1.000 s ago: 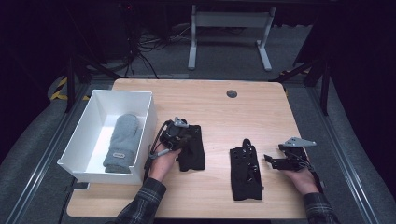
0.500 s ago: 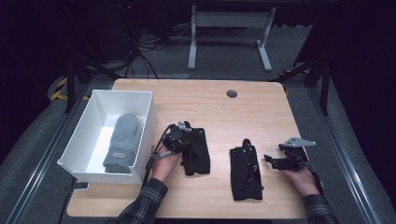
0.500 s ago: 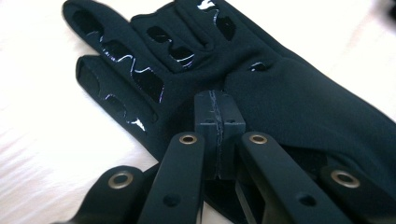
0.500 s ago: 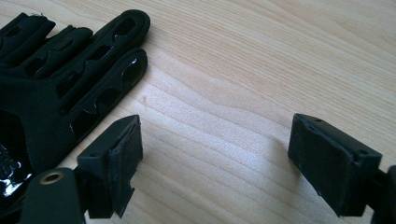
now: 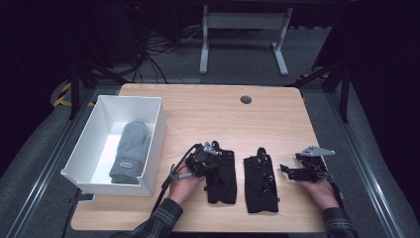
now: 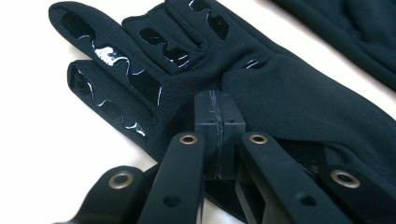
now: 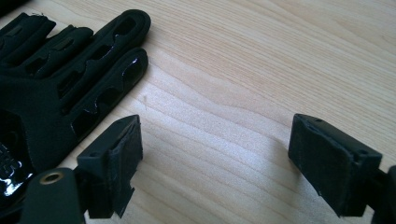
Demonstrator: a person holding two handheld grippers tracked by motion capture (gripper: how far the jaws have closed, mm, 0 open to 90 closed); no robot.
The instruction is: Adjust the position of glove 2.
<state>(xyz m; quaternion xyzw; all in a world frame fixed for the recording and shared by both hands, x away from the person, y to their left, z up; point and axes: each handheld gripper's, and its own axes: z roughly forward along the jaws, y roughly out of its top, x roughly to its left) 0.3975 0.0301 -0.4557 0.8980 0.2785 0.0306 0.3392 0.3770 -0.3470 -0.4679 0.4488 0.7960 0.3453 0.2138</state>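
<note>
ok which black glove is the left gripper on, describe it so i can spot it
On the wooden table, right of the white bin, two black gloves lie side by side. It is the left glove, nearer the bin, with the left gripper shut on it; the right glove lies untouched.

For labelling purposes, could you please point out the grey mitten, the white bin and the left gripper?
grey mitten [image 5: 130,148]: high view, middle of its body.
white bin [image 5: 154,136]: high view, right wall.
left gripper [image 6: 218,122]: left gripper view, closed jaw tips.
</note>
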